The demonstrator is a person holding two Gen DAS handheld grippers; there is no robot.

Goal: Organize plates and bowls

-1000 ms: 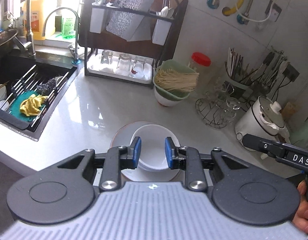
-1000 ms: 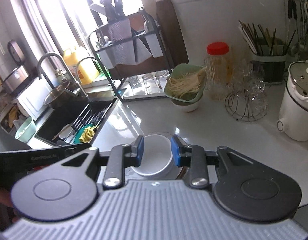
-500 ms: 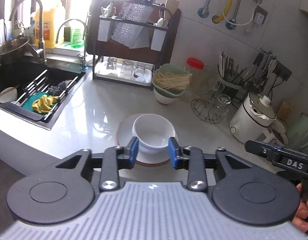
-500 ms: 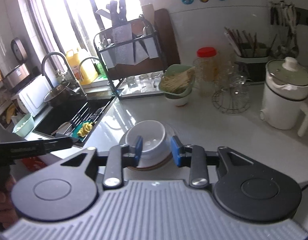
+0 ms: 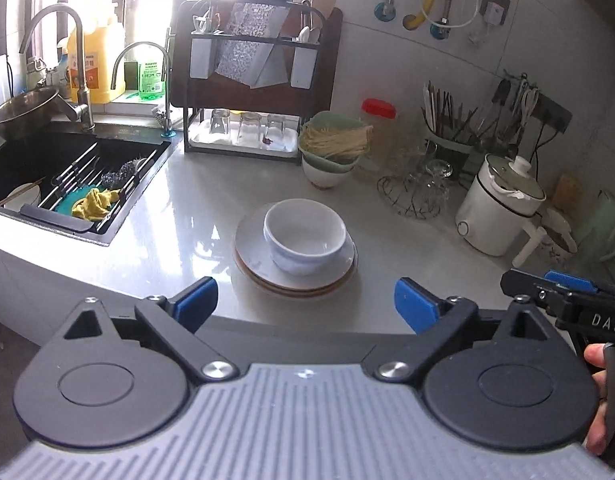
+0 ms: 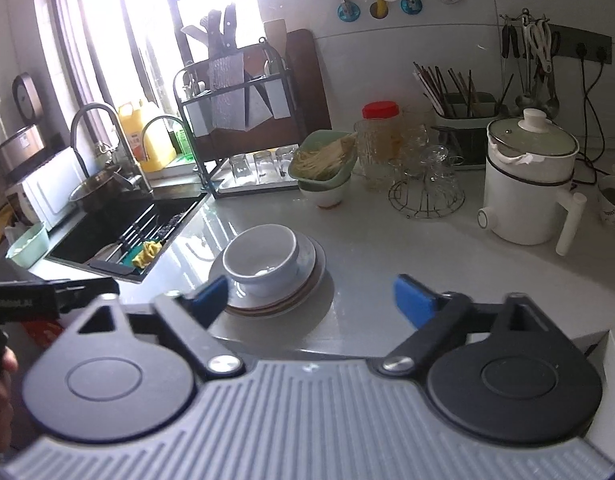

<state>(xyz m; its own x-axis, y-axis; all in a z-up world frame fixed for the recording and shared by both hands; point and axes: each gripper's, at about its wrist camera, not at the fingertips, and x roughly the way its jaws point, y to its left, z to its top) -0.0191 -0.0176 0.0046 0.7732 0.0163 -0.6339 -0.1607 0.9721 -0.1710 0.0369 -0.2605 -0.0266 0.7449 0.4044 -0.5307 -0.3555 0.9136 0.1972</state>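
"DAS" – white letters, right gripper (image 5: 563, 300) body

A white bowl (image 5: 304, 236) is sitting upright and empty on a stack of plates (image 5: 295, 270). The top plate is white; brown rims are showing beneath it. The stack is resting near the counter's front edge.

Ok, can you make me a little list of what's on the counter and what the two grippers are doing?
bowl: white, upright, on the plates
plates: stacked on the counter
left gripper: open, nothing between its pads, jaws have just been opening
right gripper: open, holding nothing, jaws have just been opening
sink: to the left, yellow cloth on its rack
kettle: white, to the right
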